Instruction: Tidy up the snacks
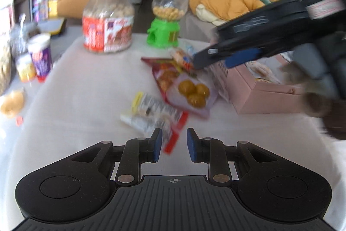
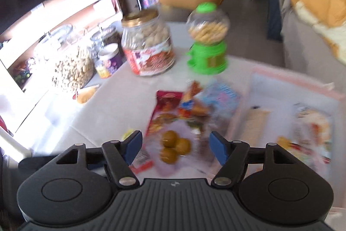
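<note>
- Our left tongs [image 1: 174, 144]: blue pads a modest gap apart, nothing between them. They hover low over the white-covered bench [image 1: 86, 96], tips just short of a clear-wrapped snack pack w/ a yellow end [image 1: 151, 110] and a red strip [image 1: 176, 136] beside it. No contact that we can see.
- Our right tongs [image 2: 175, 147]: spread wide, holding nothing. They hang above the clear pouch w/ three round brown-gold sweets [image 2: 174, 147]; from the right wrist view the sweets sit framed between the two blue pads [image 2: 133, 147], but the tongs are up off them.
- Seen from the left wrist view, the right tongs [image 1: 201, 60] come in from the upper right, angled down toward the snack pile, tips over the far edge of the pile near the pink box. A hand in a dark sleeve shows at the right edge, blurred.
- Loose snacks lie mid-bench in a heap: a red printed bag [image 2: 165, 105], a small orange-blue packet [image 2: 192, 101] on top, a pale blue-pink packet [image 2: 222, 96] next to it; details blurred.
- The pale pink rectangular box [image 2: 298, 81] sits just right of the heap, touching or nearly so; it holds a few packets, incl. a long beige one [image 2: 253, 125] and a printed bag [image 2: 311, 131].
- Behind the heap: a big clear jar w/ gold lid and red label [image 1: 108, 21], and a green toy dispenser w/ clear globe of yellow pieces [image 1: 166, 18], both upright, well apart from the tongs.
- Far left of bench: a purple-labelled cup [image 1: 41, 53] and other jars, blurred.
</note>
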### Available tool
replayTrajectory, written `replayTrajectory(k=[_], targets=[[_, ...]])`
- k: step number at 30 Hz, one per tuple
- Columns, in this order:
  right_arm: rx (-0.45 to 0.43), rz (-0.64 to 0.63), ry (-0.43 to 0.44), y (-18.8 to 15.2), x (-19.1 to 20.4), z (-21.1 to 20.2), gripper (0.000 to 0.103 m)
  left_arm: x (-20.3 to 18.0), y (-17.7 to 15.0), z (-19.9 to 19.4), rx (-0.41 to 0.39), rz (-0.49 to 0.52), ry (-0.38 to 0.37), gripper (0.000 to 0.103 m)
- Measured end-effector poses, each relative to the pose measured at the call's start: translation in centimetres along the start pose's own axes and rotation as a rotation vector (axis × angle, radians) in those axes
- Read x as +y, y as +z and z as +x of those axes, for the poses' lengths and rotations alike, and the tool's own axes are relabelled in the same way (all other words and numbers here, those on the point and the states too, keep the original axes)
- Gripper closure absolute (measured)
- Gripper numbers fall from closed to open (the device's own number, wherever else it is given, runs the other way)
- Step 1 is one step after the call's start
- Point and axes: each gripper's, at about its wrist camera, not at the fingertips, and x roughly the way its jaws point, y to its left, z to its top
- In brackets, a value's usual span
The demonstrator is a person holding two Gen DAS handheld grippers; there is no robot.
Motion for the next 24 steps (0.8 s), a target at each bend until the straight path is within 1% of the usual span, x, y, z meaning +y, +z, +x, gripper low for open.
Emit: replayTrajectory(k=[2, 4, 5, 6, 7, 9, 12, 14, 17, 18, 19, 20, 22, 24], targets=[[0.017, 0.001, -0.045, 0.4, 1.0, 2.4, 0.046, 1.2, -0.6, -0.3, 0.001, -0.051, -0.002, 0.074], [0.032, 0.006, -0.086, 0.5, 1.6, 4.6, 0.059, 2.3, -0.8, -0.3, -0.001, -0.085, 0.021, 0.074], [0.041, 0.013, -0.102, 0.5, 1.6, 5.5, 0.062, 3.0, -0.9, -0.4, -0.002, -0.103, 0.033, 0.074], [0.054, 0.024, -0.111, 0.4, 1.7, 6.3, 0.067, 3.6, -1.0, -0.5, -0.004, -0.125, 0.038, 0.074], [0.073, 0.041, -0.105, 0.1, 1.4, 6.9, 0.069, 4.2, -1.0, -0.7, -0.01, -0.148, 0.036, 0.074], [0.089, 0.067, -0.071, -0.7, 1.6, 7.1, 0.069, 5.1, -0.9, -0.9, -0.023, -0.193, 0.025, 0.074], [0.109, 0.04, 0.005, -2.5, 2.8, 6.0, 0.069, 5.6, -0.6, -0.8, -0.037, -0.226, 0.015, 0.074], [0.124, 0.016, 0.031, -3.8, 3.6, 5.4, 0.069, 5.2, -0.2, -0.4, -0.042, -0.209, 0.026, 0.074], [0.097, -0.075, 0.001, -5.4, 4.9, 4.3, 0.069, 4.0, 0.3, 0.4, -0.039, -0.144, 0.069, 0.07], [0.084, -0.107, -0.013, -5.8, 5.2, 4.0, 0.069, 3.5, 0.4, 0.6, -0.038, -0.116, 0.087, 0.07], [0.07, -0.136, -0.025, -6.3, 5.4, 3.5, 0.067, 3.1, 0.5, 0.8, -0.039, -0.091, 0.108, 0.068], [0.055, -0.158, -0.036, -6.9, 5.5, 2.9, 0.065, 2.7, 0.5, 0.8, -0.04, -0.071, 0.129, 0.068], [0.017, -0.181, -0.042, -8.1, 5.4, 1.5, 0.045, 2.1, 0.6, 0.8, -0.04, -0.045, 0.154, 0.067], [-0.021, -0.179, -0.046, -9.3, 4.9, 0.3, 0.033, 1.7, 0.7, 1.0, -0.037, -0.029, 0.172, 0.067]])
